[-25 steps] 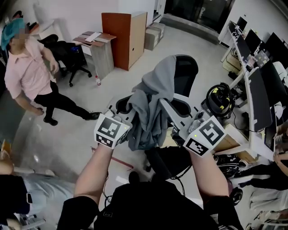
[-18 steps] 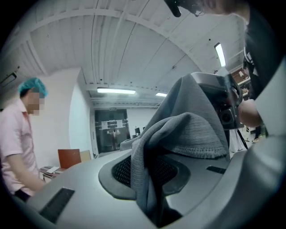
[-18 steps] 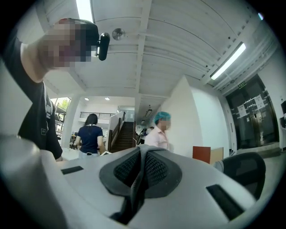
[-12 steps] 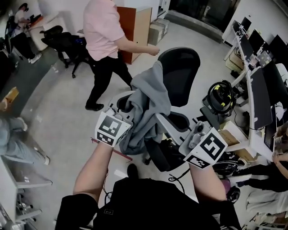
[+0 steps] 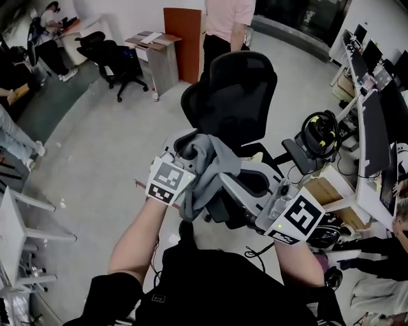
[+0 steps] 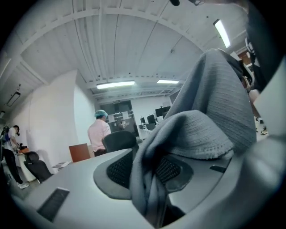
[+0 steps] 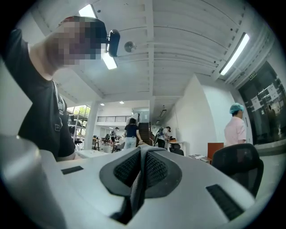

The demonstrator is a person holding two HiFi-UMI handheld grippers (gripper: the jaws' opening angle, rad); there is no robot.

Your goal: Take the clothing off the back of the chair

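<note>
Open office with a pale grey floor [image 5: 95, 146]: black mesh office chair [image 5: 239, 89] at centre, white counter [image 5: 364, 172] with monitors at 3 o'clock, brown wooden cabinet [image 5: 185, 32] and a person in a pink shirt [image 5: 229, 16] at 12 o'clock. Grey knit garment [image 5: 207, 169]: bunched at the chair's 6 o'clock, between the left gripper [image 6: 145, 167] at its 9 o'clock, jaws opening around a fold, and the right gripper [image 7: 140, 167] at its 4 o'clock, pinched on a thin fold. A second ago it draped the chair back, now bare.

Open floor [image 5: 95, 146] left; chair [image 5: 239, 89] ahead
</note>
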